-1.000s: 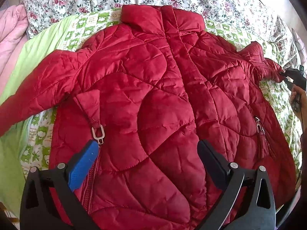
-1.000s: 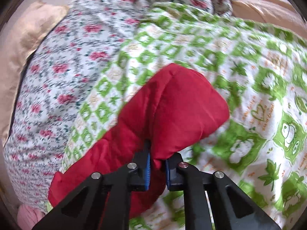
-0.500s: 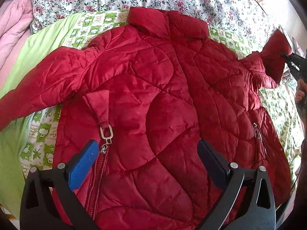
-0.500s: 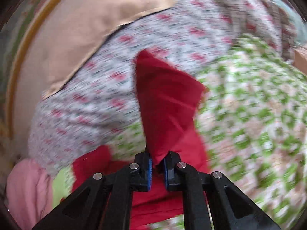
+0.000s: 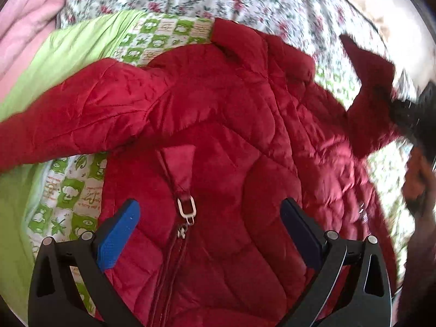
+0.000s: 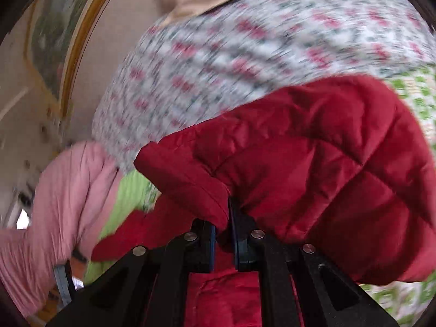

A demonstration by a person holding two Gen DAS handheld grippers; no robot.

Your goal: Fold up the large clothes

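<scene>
Sleeve (image 6: pixel 313 163) between right gripper (image 6: pixel 224 242) fingers (image 6: pixel 211 241)

Black left gripper (image 5: pixel 209 234) with blue pads (image 5: pixel 117 241), silver screws; possibly bare hand (image 5: pixel 417 182).

We see the red jacket (image 5: pixel 218 141) covering most of the green blanket (image 5: pixel 54 60) — bare blanket on its left, pink bedding (image 5: pixel 24 21) beyond.

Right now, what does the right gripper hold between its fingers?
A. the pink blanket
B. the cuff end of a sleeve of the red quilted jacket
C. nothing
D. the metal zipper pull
B: the right gripper is shut on the sleeve of the red quilted jacket.
</scene>
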